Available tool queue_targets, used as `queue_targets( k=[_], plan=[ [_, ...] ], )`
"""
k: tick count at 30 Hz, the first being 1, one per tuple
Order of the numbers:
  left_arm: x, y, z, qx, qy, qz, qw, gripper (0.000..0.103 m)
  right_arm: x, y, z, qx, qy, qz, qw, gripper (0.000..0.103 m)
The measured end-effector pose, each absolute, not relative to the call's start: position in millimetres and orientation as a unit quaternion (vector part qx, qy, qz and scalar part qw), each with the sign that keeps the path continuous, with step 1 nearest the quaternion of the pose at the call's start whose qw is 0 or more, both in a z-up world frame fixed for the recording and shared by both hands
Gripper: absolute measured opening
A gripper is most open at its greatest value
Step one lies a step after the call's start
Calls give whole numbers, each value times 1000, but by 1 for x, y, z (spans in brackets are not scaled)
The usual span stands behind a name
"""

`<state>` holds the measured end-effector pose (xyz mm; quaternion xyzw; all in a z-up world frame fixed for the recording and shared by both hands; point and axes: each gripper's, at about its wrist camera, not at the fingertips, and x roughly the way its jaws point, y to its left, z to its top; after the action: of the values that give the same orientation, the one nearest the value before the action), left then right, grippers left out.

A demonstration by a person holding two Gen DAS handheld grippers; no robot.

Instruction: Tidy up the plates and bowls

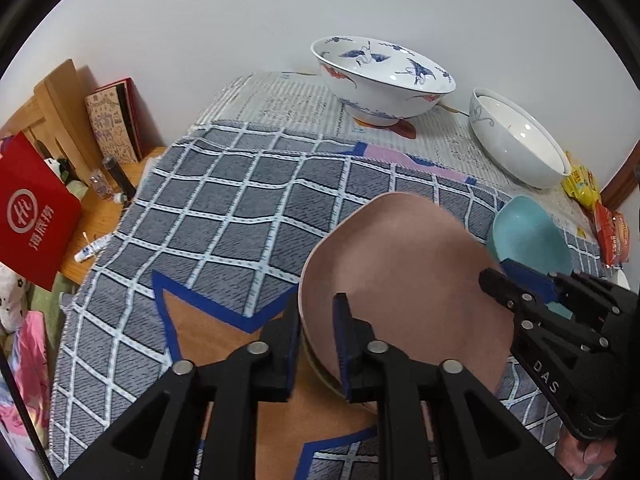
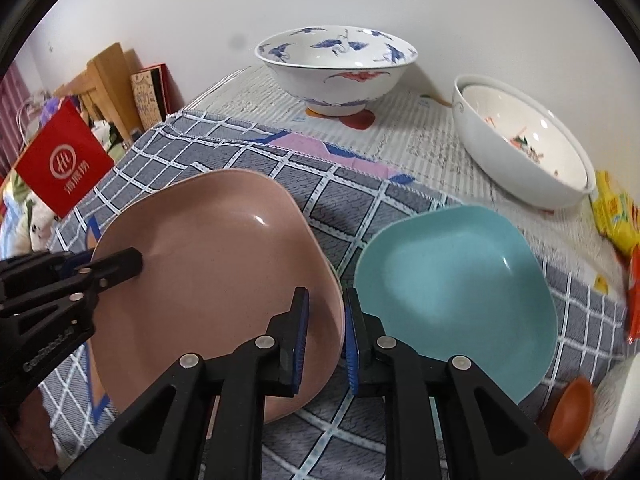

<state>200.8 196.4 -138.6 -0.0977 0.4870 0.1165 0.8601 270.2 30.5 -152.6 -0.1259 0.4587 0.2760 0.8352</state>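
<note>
The left tongs (image 1: 318,336) and right tongs (image 2: 326,336) each straddle an edge of the square pink ceramic plate (image 2: 208,280), pads slightly parted and not pressing on the rim. The plate sits on the grey checked cloth (image 1: 224,208) over the counter, with the square teal ceramic plate (image 2: 456,292) just right. "DAS" marks the right tongs' body. Far left, a red paper bag (image 1: 34,216) bears a circular white logo and Chinese characters.
</note>
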Motion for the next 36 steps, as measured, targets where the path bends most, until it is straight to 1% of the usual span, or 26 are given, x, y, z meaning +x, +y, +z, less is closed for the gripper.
queue_targets(
  k=[1, 3, 7, 9, 13, 16, 19, 31, 36],
  plan=[
    [200, 197, -138, -98, 486, 114, 861, 22, 270, 32, -152, -130, 454, 278, 836, 20],
    [198, 198, -137, -100, 485, 111, 862, 23, 269, 32, -152, -129, 450, 281, 838, 23],
    [192, 196, -135, -97, 485, 108, 863, 35, 266, 26, -147, -114, 447, 280, 842, 29],
    [188, 193, -135, -96, 481, 107, 865, 36, 262, 22, -144, -113, 444, 277, 845, 33],
    [189, 185, -144, -86, 492, 108, 860, 42, 250, 9, -139, -108, 439, 274, 849, 34],
    [194, 179, -158, -80, 510, 108, 850, 42, 243, -1, -136, -94, 441, 277, 849, 35],
    [192, 175, -161, -77, 517, 110, 846, 42, 236, -13, -135, -85, 442, 275, 850, 37],
    [173, 178, -124, -83, 482, 119, 864, 42, 218, -81, -120, -36, 431, 227, 872, 37],
    [176, 160, -113, -73, 473, 104, 872, 42, 222, -111, -120, -23, 437, 187, 879, 37]
  ],
)
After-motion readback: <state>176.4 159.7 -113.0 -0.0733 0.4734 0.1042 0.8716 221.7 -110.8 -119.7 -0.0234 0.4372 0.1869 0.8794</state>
